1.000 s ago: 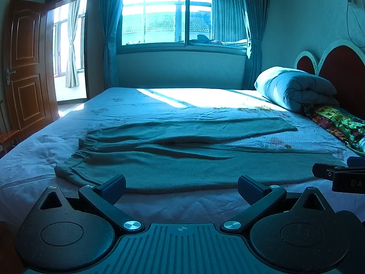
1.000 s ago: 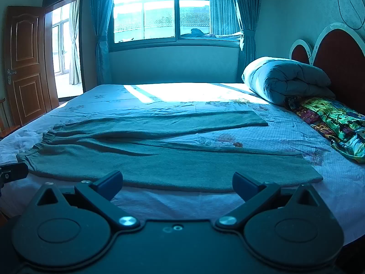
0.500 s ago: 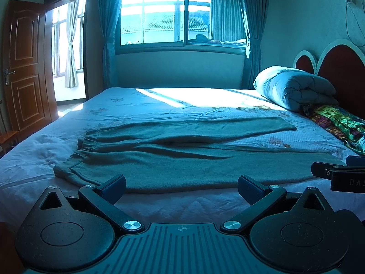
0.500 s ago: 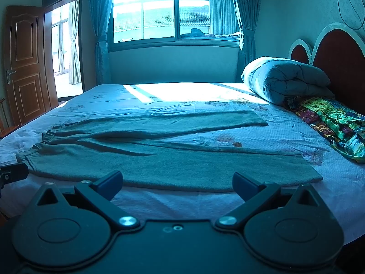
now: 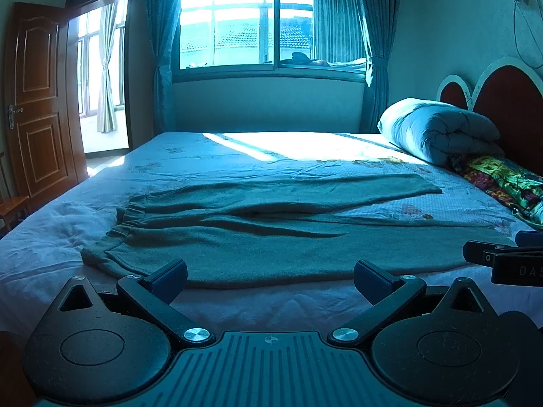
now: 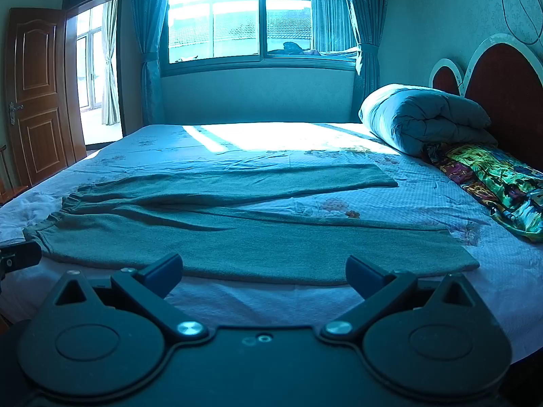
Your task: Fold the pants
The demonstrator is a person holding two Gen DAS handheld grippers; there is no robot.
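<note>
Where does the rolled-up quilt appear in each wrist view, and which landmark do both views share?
Left wrist view: rolled-up quilt at right of centre, against the headboard.
Right wrist view: rolled-up quilt at right of centre, larger, above the colourful cloth.
Shared landmark: the window behind the bed.

bed [image 6: 237,305]: bare sheet strip along the near edge, between that edge and the pants [image 6: 237,247]; far half under the window also bare. obstacles: rolled quilt [image 6: 424,118] and patterned cloth [image 6: 492,183] along the headboard edge. left claw [image 5: 270,276] and right claw [image 6: 263,271] gaping, over the near edge.
</note>
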